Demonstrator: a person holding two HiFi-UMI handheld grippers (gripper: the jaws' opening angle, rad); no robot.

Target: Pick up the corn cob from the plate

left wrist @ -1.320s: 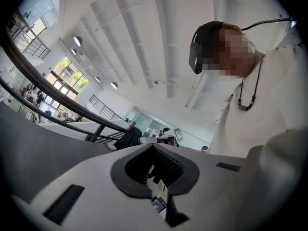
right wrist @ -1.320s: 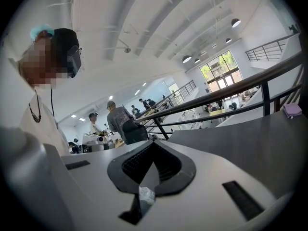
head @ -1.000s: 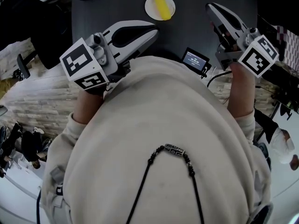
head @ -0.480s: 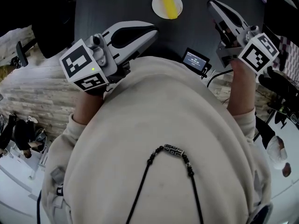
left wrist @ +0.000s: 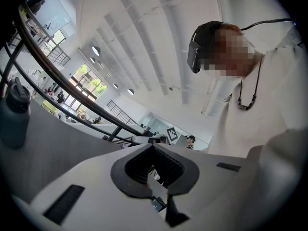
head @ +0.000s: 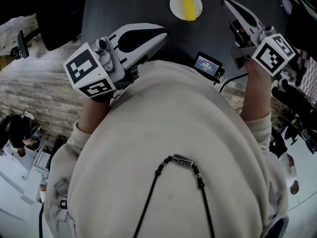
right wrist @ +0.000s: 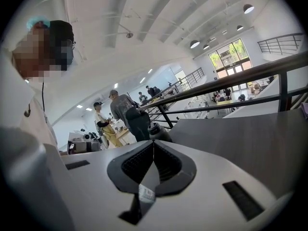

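Yellow corn cob untouched on small round white plate.
Lay across the plate's middle, long axis running from its near edge to its far edge, far end tipped slightly left. Held left gripper near-left of the plate, right gripper just right of it, both clenched on nothing.

A dark grey table fills the top of the head view. Left of the table, the floor is laid in pale planks. Beyond the table runs a black railing, with tall windows behind it showing green outside. Above the table, a white ribbed ceiling carries round lamps. Past the table's far edge, several people stand.
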